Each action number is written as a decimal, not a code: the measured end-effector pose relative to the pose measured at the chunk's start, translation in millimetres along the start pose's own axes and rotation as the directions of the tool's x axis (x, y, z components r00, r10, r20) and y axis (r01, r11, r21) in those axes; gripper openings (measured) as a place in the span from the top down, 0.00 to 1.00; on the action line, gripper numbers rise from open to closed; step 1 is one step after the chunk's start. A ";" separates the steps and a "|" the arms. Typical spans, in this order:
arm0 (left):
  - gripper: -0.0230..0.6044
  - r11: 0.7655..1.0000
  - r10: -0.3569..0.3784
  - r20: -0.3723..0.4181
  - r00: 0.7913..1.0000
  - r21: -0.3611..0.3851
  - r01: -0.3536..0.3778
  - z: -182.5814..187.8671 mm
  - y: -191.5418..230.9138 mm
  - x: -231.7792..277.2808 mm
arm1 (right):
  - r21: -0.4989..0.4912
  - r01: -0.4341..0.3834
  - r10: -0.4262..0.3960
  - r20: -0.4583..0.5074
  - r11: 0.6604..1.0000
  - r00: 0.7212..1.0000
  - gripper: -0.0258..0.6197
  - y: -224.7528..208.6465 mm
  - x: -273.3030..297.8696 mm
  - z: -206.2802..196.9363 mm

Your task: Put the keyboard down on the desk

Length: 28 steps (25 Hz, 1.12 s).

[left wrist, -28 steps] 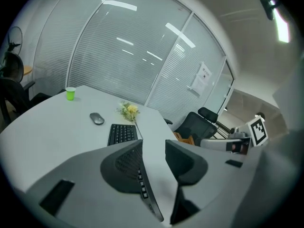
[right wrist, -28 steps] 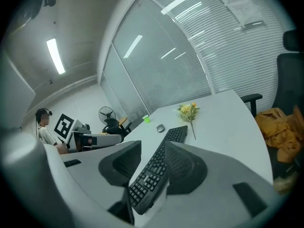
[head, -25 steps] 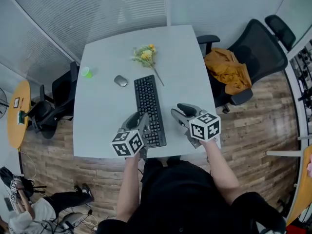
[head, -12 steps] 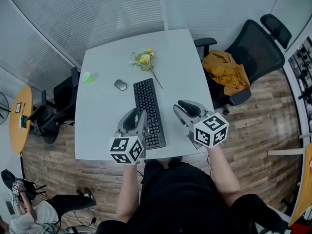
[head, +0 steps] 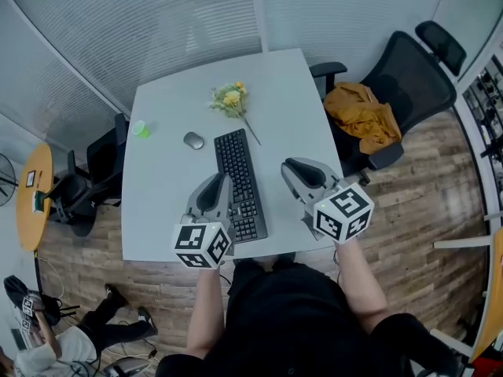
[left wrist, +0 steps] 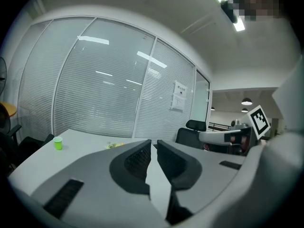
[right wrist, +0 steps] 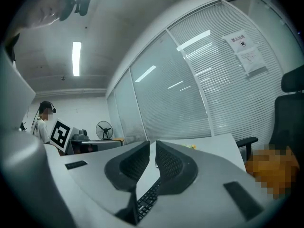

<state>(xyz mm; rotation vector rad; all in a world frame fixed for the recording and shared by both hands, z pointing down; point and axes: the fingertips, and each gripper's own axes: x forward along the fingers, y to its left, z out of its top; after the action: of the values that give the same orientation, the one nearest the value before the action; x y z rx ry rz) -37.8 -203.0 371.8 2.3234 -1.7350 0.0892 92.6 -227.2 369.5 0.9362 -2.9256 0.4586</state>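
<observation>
The black keyboard point(head: 240, 181) lies flat on the pale desk point(head: 165, 187), long side running away from me, and nothing touches it. My left gripper point(head: 227, 181) hovers above its left side and my right gripper point(head: 286, 168) above the desk to its right. Both sets of jaws have just been closing. In the left gripper view point(left wrist: 152, 142) and the right gripper view point(right wrist: 153, 143) only a narrow slit stays between the tips, with nothing in it. Some keys of the keyboard point(right wrist: 146, 202) show under the right jaws.
On the desk beyond the keyboard lie a grey mouse point(head: 193, 140), a bunch of yellow flowers point(head: 230, 98) and a green cup point(head: 141, 129). A black chair with an orange cloth point(head: 361, 116) stands at the right. More black chairs point(head: 86, 181) stand at the left.
Both grippers have risen from the desk toward the head camera and their jaws have narrowed. The keyboard stays where it lay.
</observation>
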 end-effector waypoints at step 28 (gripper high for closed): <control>0.96 1.000 0.023 -0.026 0.999 0.010 -0.023 2.5 7.8 9.2 | -0.030 0.024 -0.025 -0.015 0.999 1.000 0.95 -11.0 1.5 3.0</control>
<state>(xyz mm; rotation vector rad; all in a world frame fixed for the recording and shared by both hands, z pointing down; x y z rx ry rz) -42.7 -214.2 372.3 2.2990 -1.7531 0.1319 97.8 -237.5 369.8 0.9596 -2.8955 0.4171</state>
